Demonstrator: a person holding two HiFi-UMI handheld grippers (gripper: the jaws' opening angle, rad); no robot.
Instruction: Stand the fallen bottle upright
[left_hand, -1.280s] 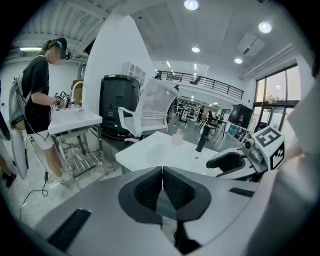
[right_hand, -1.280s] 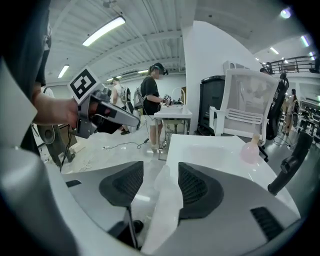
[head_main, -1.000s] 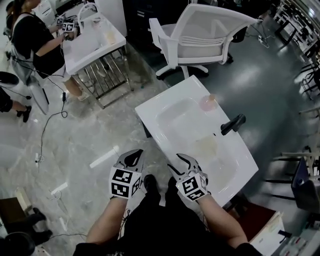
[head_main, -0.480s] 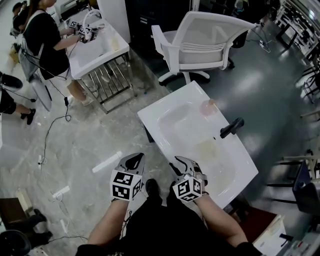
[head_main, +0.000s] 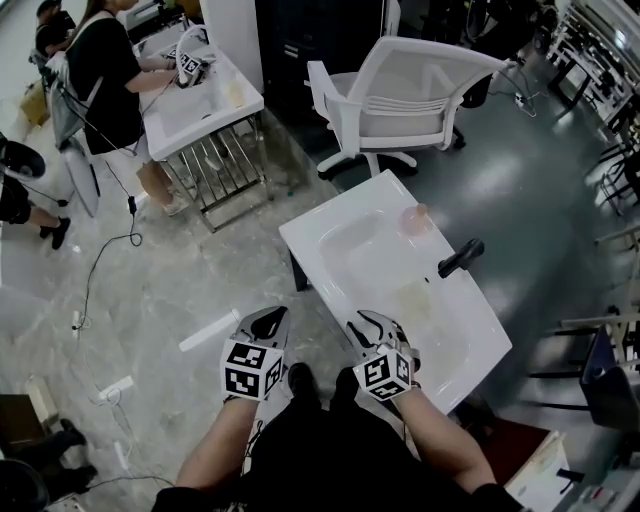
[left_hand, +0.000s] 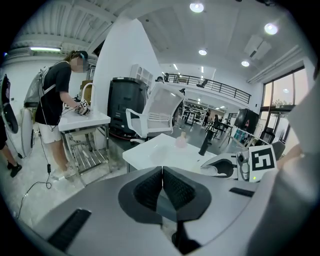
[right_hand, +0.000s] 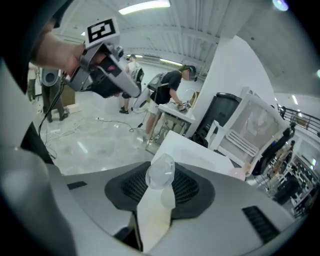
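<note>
A small pink bottle (head_main: 414, 218) sits at the far rim of the white sink table (head_main: 330, 215); it also shows in the left gripper view (left_hand: 180, 141) and the right gripper view (right_hand: 240, 173). My right gripper (head_main: 375, 327) hovers just off the table's near corner. Its jaws are closing, and a clear plastic bottle (right_hand: 160, 174) with a pale body fills the gap between the pads (right_hand: 131, 187). My left gripper (head_main: 264, 324) hangs over the floor to the left, shut with nothing in it (left_hand: 162, 181).
A black faucet (head_main: 460, 257) stands on the sink table's right side. A white office chair (head_main: 400, 85) is beyond the table. At the far left a person (head_main: 110, 70) works at a second white table (head_main: 200, 105). Cables lie on the marble floor (head_main: 150, 290).
The right gripper's jaws have narrowed and its marker cube has rolled a little. Both hands stay near the table's corner; the view has shifted slightly.
</note>
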